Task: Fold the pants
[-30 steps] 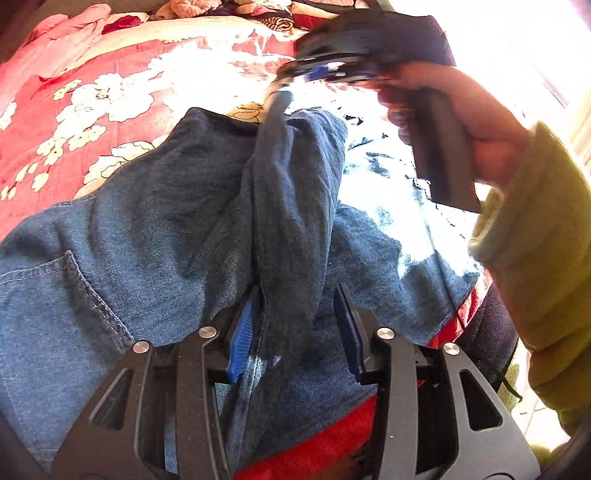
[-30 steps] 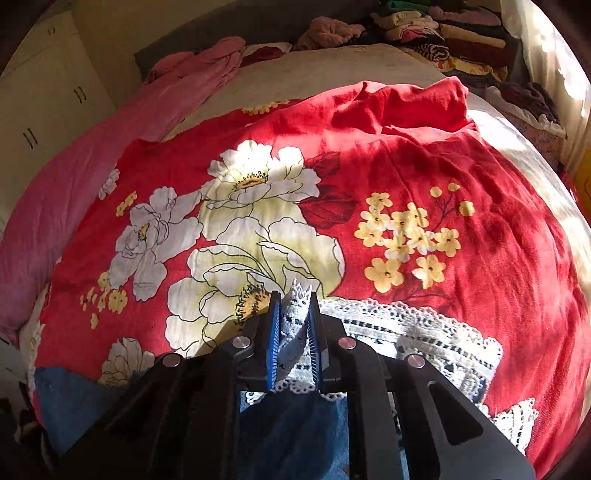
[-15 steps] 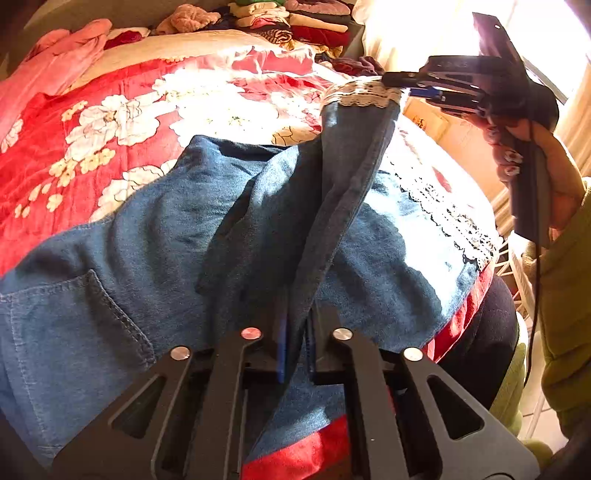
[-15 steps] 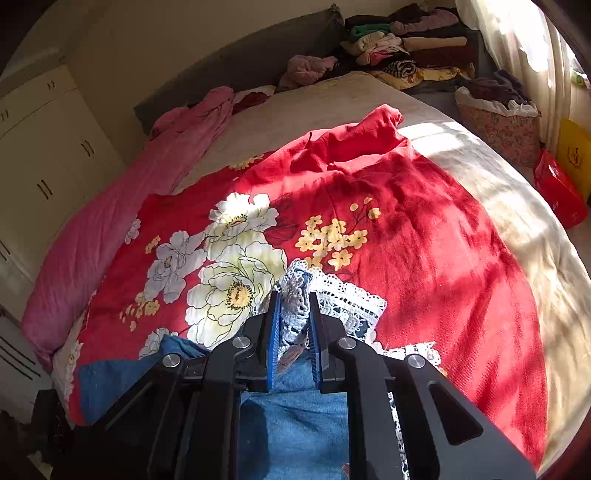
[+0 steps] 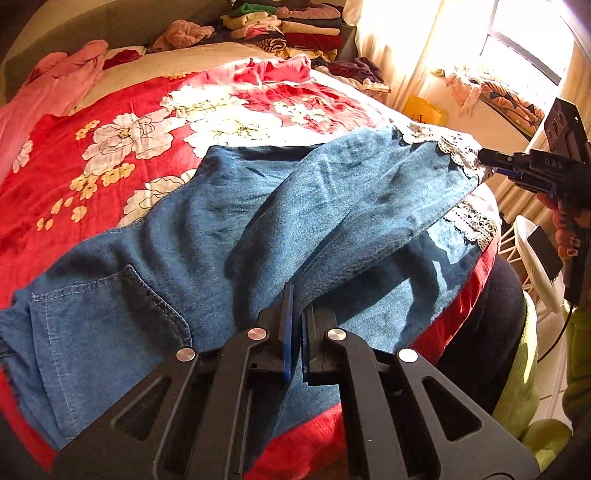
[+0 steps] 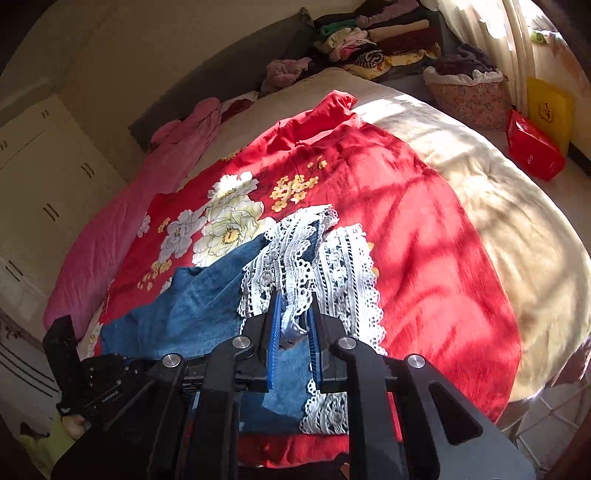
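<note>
While the denim pants [image 5: 207, 236] lie spread across the red floral blanket [image 5: 122, 144], one leg is lifted clear of the rest — held at both ends. Landmark for these notes: the pants.

Far left of the pants, a pink quilt [image 5: 55, 85] runs along the bed's edge; in the right wrist view white wardrobe doors [image 6: 40, 184] stand beyond it. Waist and back pocket [image 5: 107, 317] sit at the pants' left end, flat on the blanket.

At the near edge of the pants, the left tongs [image 5: 294, 332] are pinched on a fold of denim, blue pads almost together with cloth between. From there the raised leg [image 5: 354, 206] stretches up and to the right, taut, over the other leg lying below it.

At the pants' right end, the lace hem [image 6: 291, 273] is bunched between the pads of the right tongs [image 6: 294, 345] — gripping lace and denim. The second leg's lace cuff [image 6: 347, 266] rests on the blanket just beside it.

Behind the pants, folded clothes [image 5: 291, 29] are stacked at the head of the bed. Right of the pants, off the bed: a fabric basket [image 6: 469, 92], a red box [image 6: 535, 151], sunlit curtains [image 5: 406, 55].
</note>
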